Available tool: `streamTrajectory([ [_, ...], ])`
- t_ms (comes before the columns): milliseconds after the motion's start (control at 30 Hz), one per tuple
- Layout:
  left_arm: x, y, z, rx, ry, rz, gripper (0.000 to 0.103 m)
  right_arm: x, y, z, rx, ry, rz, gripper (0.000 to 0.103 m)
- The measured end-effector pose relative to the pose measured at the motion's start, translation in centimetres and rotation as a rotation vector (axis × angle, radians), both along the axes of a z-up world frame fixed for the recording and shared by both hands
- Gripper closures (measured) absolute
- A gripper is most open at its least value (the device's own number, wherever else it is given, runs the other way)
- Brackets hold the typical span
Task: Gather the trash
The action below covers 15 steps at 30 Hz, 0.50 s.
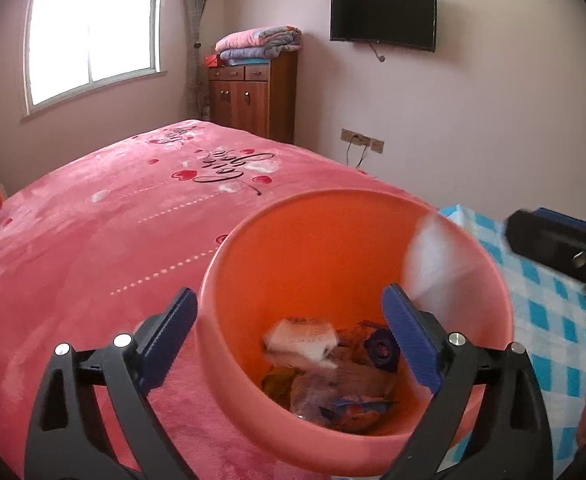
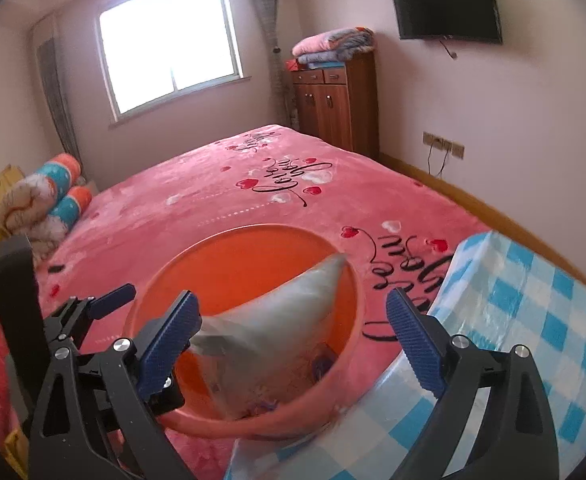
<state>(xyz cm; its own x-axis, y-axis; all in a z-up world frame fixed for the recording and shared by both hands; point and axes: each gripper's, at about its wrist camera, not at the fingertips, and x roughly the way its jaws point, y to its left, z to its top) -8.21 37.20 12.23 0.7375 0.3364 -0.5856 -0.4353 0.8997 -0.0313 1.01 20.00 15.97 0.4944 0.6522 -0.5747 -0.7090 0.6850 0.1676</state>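
Observation:
An orange bin (image 1: pixel 213 268) stands on the pink bed, tipped toward me. Inside lie a white packet (image 1: pixel 305 340) and several crumpled wrappers (image 1: pixel 345 400). My left gripper (image 1: pixel 289 294) is open over the bin's near rim, one finger outside the wall and one over the inside, holding nothing. My right gripper (image 2: pixel 293 298) is open above the bin (image 2: pixel 253 232). A blurred translucent plastic bag (image 2: pixel 277 312) hangs in the bin's mouth between the fingers, with neither pad pressing on it. The same bag (image 1: pixel 433 260) shows as a white blur in the left wrist view.
A blue checked cloth (image 2: pixel 533 320) covers the surface right of the bin. The pink blanket (image 1: pixel 93 240) spreads left and beyond. Rolled pillows (image 2: pixel 53 192) lie at the bed's far left. A wooden cabinet (image 1: pixel 253 96) with folded quilts stands by the wall.

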Motion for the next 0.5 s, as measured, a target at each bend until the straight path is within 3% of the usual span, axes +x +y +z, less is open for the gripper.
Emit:
streamTrajectory([
  [500,-0.2,-0.5,-0.6,0.015,0.041,0.031,0.005,0.2,-6.5,-1.3,0.024,0.012,-0.150,0.009],
])
